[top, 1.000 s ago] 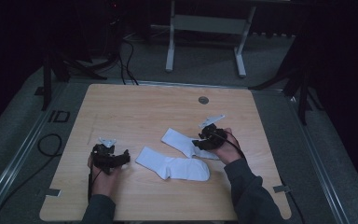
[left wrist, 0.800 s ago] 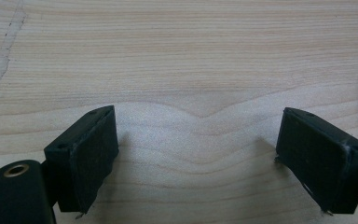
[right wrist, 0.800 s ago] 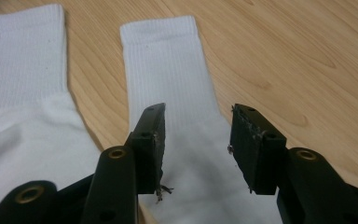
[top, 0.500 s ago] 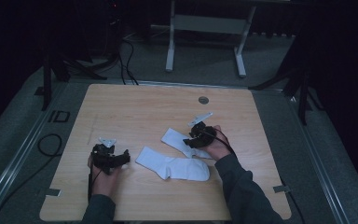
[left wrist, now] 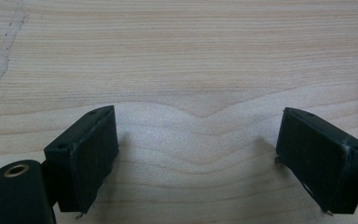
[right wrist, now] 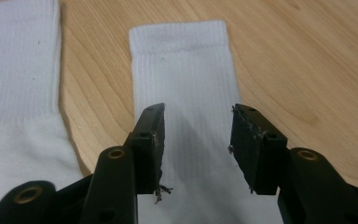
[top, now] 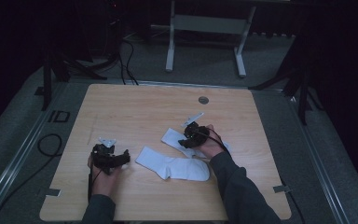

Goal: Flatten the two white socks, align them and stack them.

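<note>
Light wooden counter (top: 135,112): right claw (right wrist: 196,140) (jaws parted) over white ribbed cotton sock (right wrist: 186,84); left claw (left wrist: 200,154) spread wide over bare wood.

Two white ribbed socks are lying flat on the table. The far sock (right wrist: 186,88) is stretching its cuff toward ten o'clock in the high view; the near sock (top: 172,165) is lying just beside it, toward six o'clock.

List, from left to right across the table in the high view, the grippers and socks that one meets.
Left gripper → sock lying nearer the person → right gripper, over the farther sock.
</note>
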`<act>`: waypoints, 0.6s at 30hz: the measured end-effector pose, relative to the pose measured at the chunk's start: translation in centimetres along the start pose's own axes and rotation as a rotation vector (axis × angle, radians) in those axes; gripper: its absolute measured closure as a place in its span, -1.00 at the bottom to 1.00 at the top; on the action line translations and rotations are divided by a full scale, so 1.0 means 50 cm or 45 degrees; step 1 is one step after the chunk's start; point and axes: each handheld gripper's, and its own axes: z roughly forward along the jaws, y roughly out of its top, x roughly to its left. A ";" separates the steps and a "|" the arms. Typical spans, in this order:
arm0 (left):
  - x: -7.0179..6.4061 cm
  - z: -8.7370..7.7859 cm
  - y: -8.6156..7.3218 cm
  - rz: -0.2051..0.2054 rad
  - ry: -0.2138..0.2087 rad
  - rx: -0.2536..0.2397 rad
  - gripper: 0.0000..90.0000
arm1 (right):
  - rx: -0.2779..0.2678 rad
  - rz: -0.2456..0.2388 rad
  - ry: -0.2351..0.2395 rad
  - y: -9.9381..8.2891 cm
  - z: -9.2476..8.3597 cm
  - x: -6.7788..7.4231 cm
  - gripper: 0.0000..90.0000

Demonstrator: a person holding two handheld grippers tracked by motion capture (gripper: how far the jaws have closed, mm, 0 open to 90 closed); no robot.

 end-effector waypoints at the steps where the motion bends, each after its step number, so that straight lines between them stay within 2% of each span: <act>1: 0.000 0.000 0.000 0.000 0.000 0.000 -0.72 | 0.007 -0.002 0.001 0.001 0.004 0.000 0.20; 8: 0.000 0.000 0.000 0.000 0.000 0.000 -0.72 | 0.061 0.021 0.026 -0.001 0.032 -0.004 0.11; 10: 0.000 0.000 0.000 0.000 0.000 0.001 -0.72 | 0.040 0.038 0.045 -0.003 0.033 -0.008 0.12; 13: 0.000 0.000 0.000 0.000 0.000 0.000 -0.72 | 0.042 0.012 0.032 -0.003 0.033 -0.009 0.27; 18: 0.000 0.000 0.000 -0.001 0.000 -0.001 -0.72 | 0.042 0.045 0.002 -0.004 0.030 -0.019 0.75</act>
